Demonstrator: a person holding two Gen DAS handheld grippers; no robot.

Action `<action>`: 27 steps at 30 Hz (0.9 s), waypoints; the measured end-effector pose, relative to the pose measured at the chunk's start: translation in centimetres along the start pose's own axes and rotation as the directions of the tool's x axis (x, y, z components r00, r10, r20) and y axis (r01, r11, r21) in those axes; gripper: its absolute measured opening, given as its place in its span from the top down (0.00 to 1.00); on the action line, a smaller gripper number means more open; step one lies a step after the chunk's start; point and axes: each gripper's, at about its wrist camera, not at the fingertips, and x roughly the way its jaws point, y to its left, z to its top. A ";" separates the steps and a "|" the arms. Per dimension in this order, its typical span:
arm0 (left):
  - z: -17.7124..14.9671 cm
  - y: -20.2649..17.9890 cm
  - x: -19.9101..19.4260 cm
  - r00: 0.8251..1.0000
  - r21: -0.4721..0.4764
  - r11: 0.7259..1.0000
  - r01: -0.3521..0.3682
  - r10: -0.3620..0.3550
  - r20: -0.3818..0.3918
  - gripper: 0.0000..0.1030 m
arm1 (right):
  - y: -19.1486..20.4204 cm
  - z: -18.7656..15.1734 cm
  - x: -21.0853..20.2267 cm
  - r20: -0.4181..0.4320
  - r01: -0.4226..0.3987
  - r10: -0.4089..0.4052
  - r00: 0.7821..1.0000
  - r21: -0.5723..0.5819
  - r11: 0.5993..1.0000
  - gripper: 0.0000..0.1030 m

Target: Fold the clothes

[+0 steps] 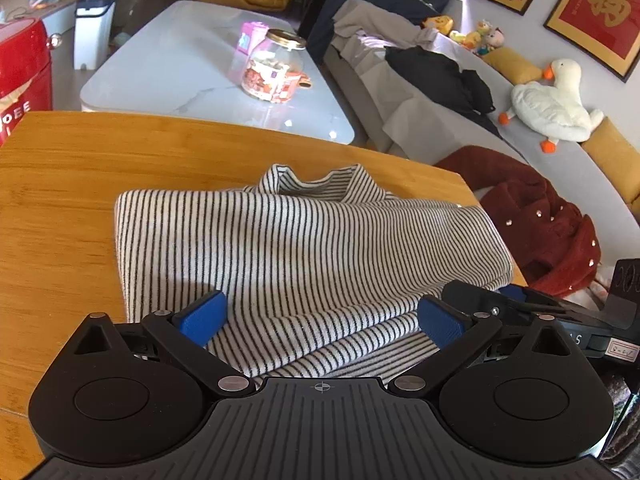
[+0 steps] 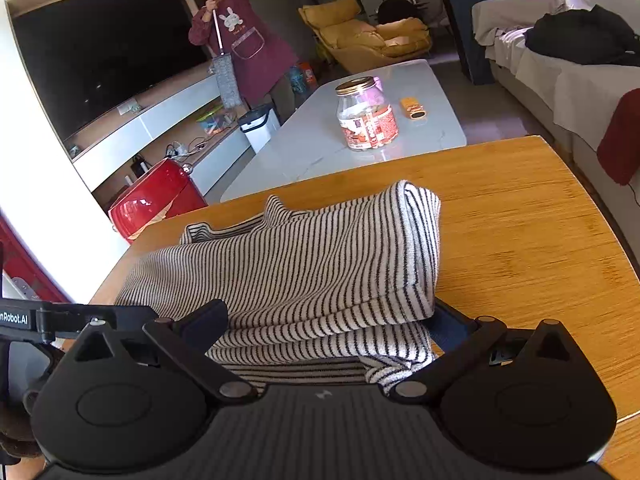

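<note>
A black-and-white striped sweater (image 1: 300, 240) lies folded on the wooden table (image 1: 60, 200), collar at the far side. My left gripper (image 1: 322, 320) is open, its blue pads (image 1: 204, 316) spread wide on either side of the sweater's near folded edge. My right gripper (image 1: 520, 304) shows just to its right at the sweater's corner. In the right wrist view the same sweater (image 2: 320, 260) sits stacked in layers on the table (image 2: 520, 220). The right gripper (image 2: 330, 324) is open there, with the near edge of the cloth between its fingers. The left gripper (image 2: 60, 318) shows at the left.
Beyond the wooden table stands a white marble coffee table (image 1: 180, 60) with a glass jar (image 1: 276, 66). A red fuzzy garment (image 1: 540, 220) and a plush goose (image 1: 552, 104) lie on the grey sofa at right. A person with a mop (image 2: 240, 40) stands by the TV.
</note>
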 end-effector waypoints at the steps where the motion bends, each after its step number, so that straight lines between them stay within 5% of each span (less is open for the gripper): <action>1: -0.2 0.3 -0.1 1.000 -0.009 1.000 0.017 -0.017 0.016 0.00 | -0.1 0.0 -0.1 0.001 -0.010 0.010 1.000 0.008 1.000 0.00; 5: -0.9 1.1 -1.2 0.996 -0.001 0.998 0.059 -0.058 0.061 0.00 | -1.1 0.4 -0.8 0.023 -0.012 0.010 1.000 0.079 0.997 0.00; 7: -1.2 1.0 -2.1 0.995 0.017 0.998 0.060 -0.061 0.073 0.00 | -0.5 0.7 -2.0 0.086 0.054 -0.053 0.995 -0.010 0.998 0.03; 9: -1.0 1.1 -3.2 0.995 0.029 0.998 0.048 -0.051 0.090 0.00 | 0.6 1.1 -3.0 0.154 0.133 -0.113 0.982 -0.130 0.983 0.10; 11: -0.4 1.5 -3.9 0.993 0.032 0.999 0.012 -0.016 0.119 0.00 | 2.0 2.2 -3.1 0.175 0.173 -0.132 0.976 -0.245 0.954 0.36; 13: 0.2 2.0 -4.0 0.990 0.022 0.999 -0.030 0.026 0.137 0.00 | 3.2 3.8 -2.7 0.153 0.165 -0.123 0.981 -0.300 0.940 0.53; 18: 1.0 3.4 -4.1 0.985 -0.020 0.997 -0.074 0.076 0.155 0.00 | 5.0 7.9 1.8 0.034 0.015 -0.007 0.999 -0.254 0.967 0.54; 24: -0.1 4.2 -6.4 0.989 -0.045 0.999 -0.026 0.032 0.142 0.00 | 6.2 8.8 9.9 -0.097 0.041 -0.075 0.993 -0.314 0.949 0.57; 27: -0.9 4.4 -7.5 0.990 -0.036 0.999 -0.006 0.011 0.140 0.00 | 6.4 7.7 11.4 -0.121 0.049 -0.099 0.988 -0.359 0.932 0.76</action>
